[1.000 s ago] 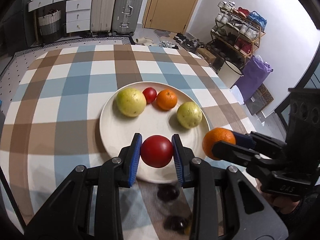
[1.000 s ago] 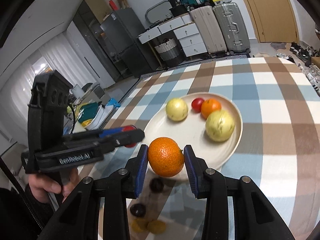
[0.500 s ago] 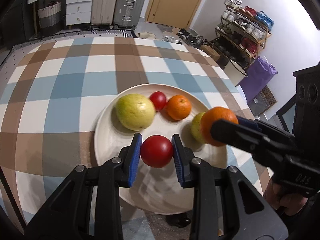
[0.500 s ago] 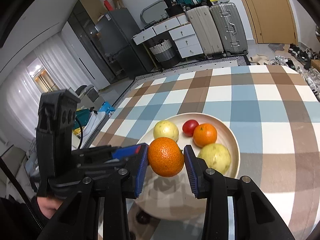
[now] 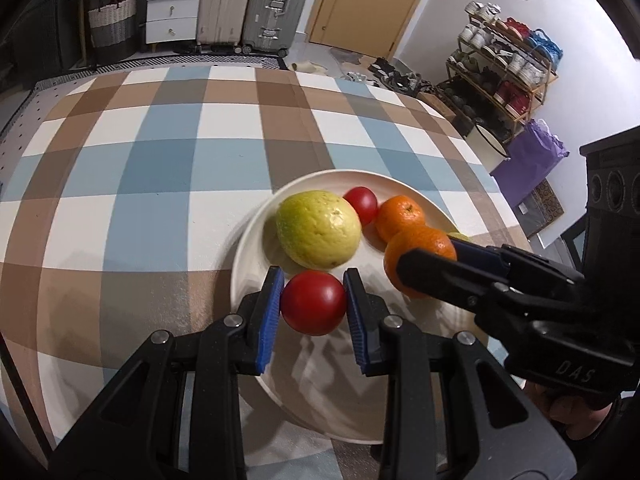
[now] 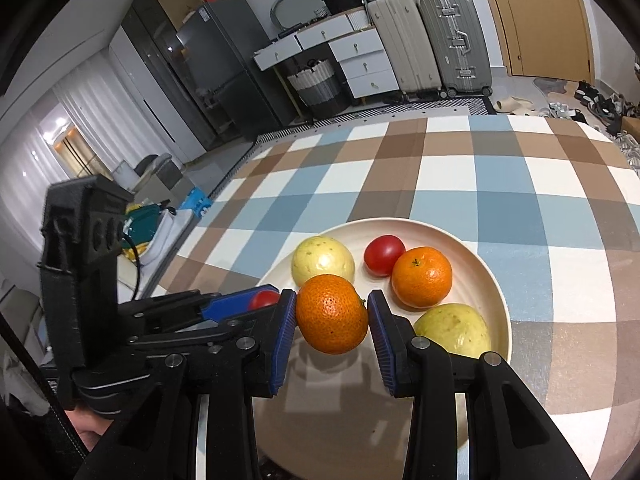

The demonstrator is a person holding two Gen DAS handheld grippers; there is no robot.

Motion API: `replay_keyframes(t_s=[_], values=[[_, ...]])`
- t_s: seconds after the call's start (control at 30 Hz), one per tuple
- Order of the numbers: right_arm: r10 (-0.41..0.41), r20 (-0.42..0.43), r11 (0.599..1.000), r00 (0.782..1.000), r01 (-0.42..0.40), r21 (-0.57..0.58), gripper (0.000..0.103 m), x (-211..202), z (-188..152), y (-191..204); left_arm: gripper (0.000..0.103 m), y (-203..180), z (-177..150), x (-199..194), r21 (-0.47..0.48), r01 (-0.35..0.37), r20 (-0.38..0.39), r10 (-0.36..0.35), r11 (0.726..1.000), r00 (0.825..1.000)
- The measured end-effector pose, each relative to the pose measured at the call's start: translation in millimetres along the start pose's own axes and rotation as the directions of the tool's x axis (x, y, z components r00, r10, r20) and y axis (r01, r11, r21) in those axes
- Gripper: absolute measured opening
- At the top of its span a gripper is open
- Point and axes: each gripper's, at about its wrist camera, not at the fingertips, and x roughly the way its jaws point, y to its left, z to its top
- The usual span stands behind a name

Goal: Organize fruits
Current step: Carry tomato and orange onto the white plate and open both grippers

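Note:
A cream plate (image 5: 256, 240) (image 6: 492, 264) lies on the checked tablecloth. On it are a yellow-green guava (image 5: 316, 234) (image 6: 322, 260), a small red tomato (image 5: 362, 204) (image 6: 383, 254), an orange (image 5: 400, 216) (image 6: 422, 276) and a second guava (image 6: 452, 330). My left gripper (image 5: 313, 308) is shut on a red tomato (image 5: 313, 308) above the plate's near side. My right gripper (image 6: 332, 314) is shut on an orange (image 6: 332, 314) (image 5: 416, 248) above the plate, close beside the left one.
The checked tablecloth (image 5: 160, 152) extends far and left of the plate. Beyond the table stand suitcases (image 5: 256, 4), white drawers (image 5: 172, 0), a shoe rack (image 5: 504, 64) and a fridge (image 6: 224, 80). The table's left edge shows in the right wrist view (image 6: 224, 184).
Both grippers have moved forward over the plate with their fruit still held. The plate's fruits appear nearer and larger. The right gripper's orange now hides most of the second guava in the left view.

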Motion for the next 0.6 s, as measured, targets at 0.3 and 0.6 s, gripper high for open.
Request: replay_keyframes(t_s=[0.3,0.6], values=[[-0.028,0.011,0.999,1.0,0.028,0.017,0.046,9.5,3.8,-4.4,0.028,4.8,4.3,-4.7,-0.018,0.016,0.021,-0.015,1.0,1.0],[-0.015,0.101,1.0,0.995,0.012,0.028,0.049,-22.3,1.7,-1.3,0.036,0.7,-0.2,-34.7,-0.031,-0.038,0.075,0.04,0.999,0.996]])
